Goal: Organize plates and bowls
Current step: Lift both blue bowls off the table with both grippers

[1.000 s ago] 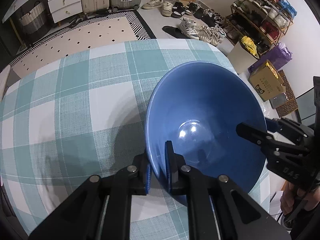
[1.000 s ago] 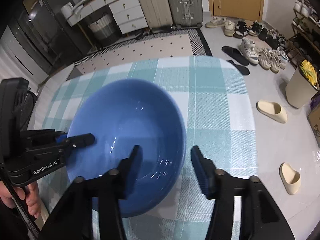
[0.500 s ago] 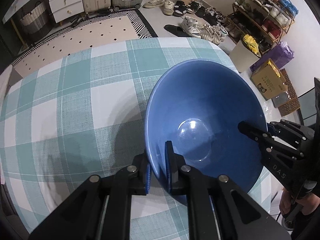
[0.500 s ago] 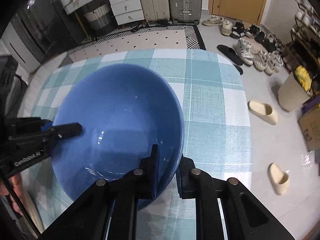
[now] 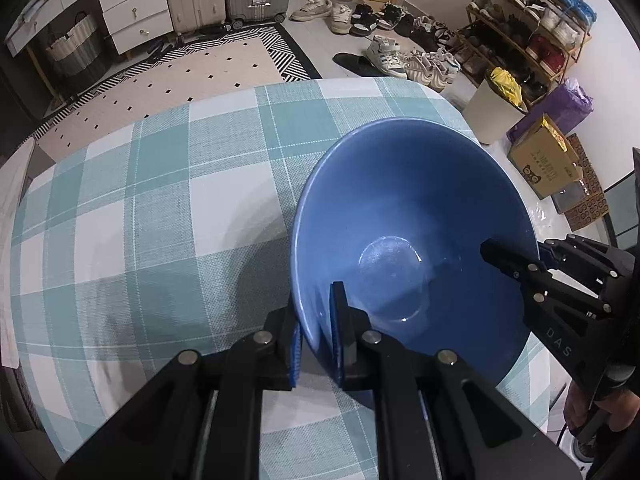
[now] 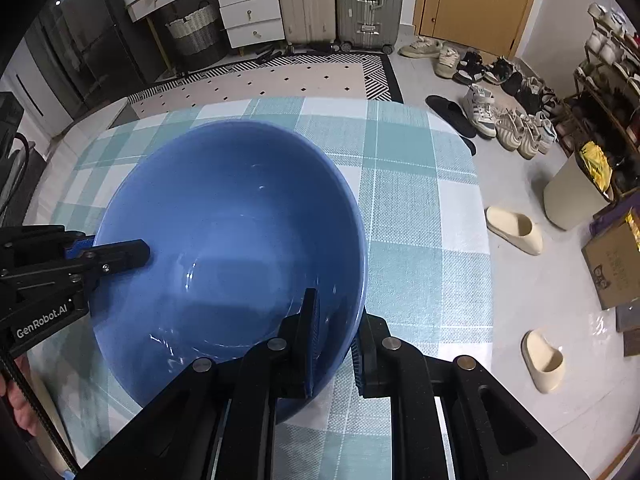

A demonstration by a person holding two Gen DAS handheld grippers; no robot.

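Note:
A large blue bowl is held above the teal-and-white checked tablecloth. My left gripper is shut on the bowl's near-left rim, one finger inside and one outside. My right gripper is shut on the opposite rim of the same bowl. Each gripper shows in the other's view: the right one at the bowl's right rim, the left one at its left rim. The bowl is empty.
The table's far and right edges drop to a tiled floor with shoes, a shoe rack, a bin, slippers, a cardboard box. Suitcases and drawers stand beyond a patterned rug.
My right gripper went from open around the bowl's rim to shut on it. The left gripper kept its grip. The bowl has shifted slightly.

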